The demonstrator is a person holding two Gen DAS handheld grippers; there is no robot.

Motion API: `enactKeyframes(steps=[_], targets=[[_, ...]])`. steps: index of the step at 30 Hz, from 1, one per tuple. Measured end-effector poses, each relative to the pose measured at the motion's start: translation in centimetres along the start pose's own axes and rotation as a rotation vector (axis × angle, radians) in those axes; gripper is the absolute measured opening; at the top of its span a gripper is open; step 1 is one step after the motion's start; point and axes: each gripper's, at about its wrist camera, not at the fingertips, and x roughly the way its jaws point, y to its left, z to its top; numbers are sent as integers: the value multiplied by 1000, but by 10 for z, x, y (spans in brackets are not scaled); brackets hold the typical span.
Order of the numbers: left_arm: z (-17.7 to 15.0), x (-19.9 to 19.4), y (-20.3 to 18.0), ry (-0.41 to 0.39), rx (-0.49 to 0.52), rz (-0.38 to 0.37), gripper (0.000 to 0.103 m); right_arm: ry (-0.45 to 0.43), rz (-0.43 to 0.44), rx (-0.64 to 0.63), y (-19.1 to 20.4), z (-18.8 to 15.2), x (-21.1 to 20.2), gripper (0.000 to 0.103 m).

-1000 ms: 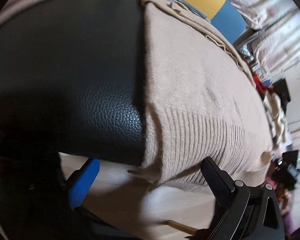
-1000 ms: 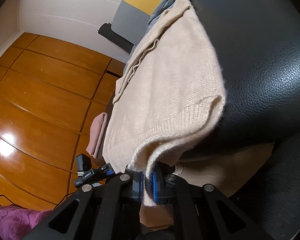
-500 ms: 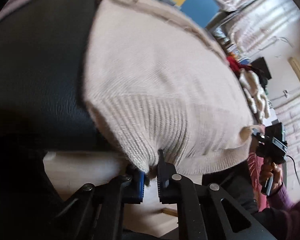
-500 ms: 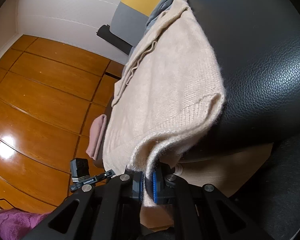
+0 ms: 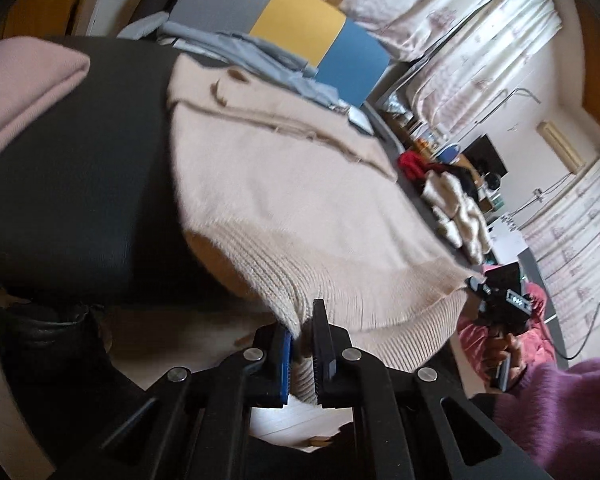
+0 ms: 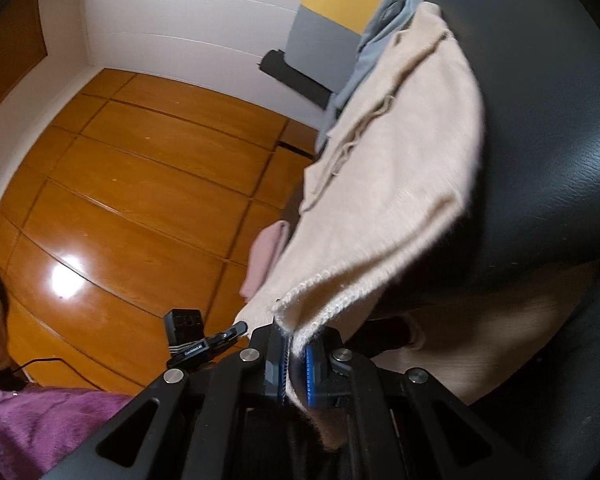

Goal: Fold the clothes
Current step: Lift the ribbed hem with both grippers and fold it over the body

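Observation:
A beige knit sweater (image 5: 292,200) lies spread on a black leather surface (image 5: 80,168). My left gripper (image 5: 302,340) is shut on one corner of its ribbed hem, lifted off the leather. The right gripper (image 5: 476,284) shows at the far hem corner in the left wrist view. In the right wrist view my right gripper (image 6: 294,348) is shut on that other hem corner of the sweater (image 6: 400,168), also raised, with cloth hanging between the pads. The hem stretches between both grips.
A folded pink garment (image 5: 24,92) lies on the leather at the left. Light blue clothes (image 5: 252,56) are piled behind the sweater. A heap of cream and red garments (image 5: 452,204) sits further right. A person's purple sleeve (image 5: 560,412) is near. Wooden panelling (image 6: 148,184) stands beside.
My left gripper went from open beside the hem to shut on the hem corner, then rose with it. The right gripper kept its grip and lifted its corner slightly.

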Motion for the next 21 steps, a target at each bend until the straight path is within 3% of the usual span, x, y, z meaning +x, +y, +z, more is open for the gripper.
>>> enactKeyframes(steps=[3, 6, 11, 16, 21], targets=[[22, -3, -5, -19, -5, -21, 9, -17, 43, 16, 5, 17, 2, 5], [66, -1, -10, -65, 6, -26, 9, -46, 72, 10, 12, 50, 8, 5], [146, 18, -2, -109, 1, -27, 9, -133, 92, -18, 22, 135, 20, 5], [220, 79, 39, -76, -136, -34, 9, -155, 2, 31, 1, 224, 54, 5], [258, 141, 85, -25, -293, -5, 9, -140, -95, 152, -42, 287, 97, 5]])
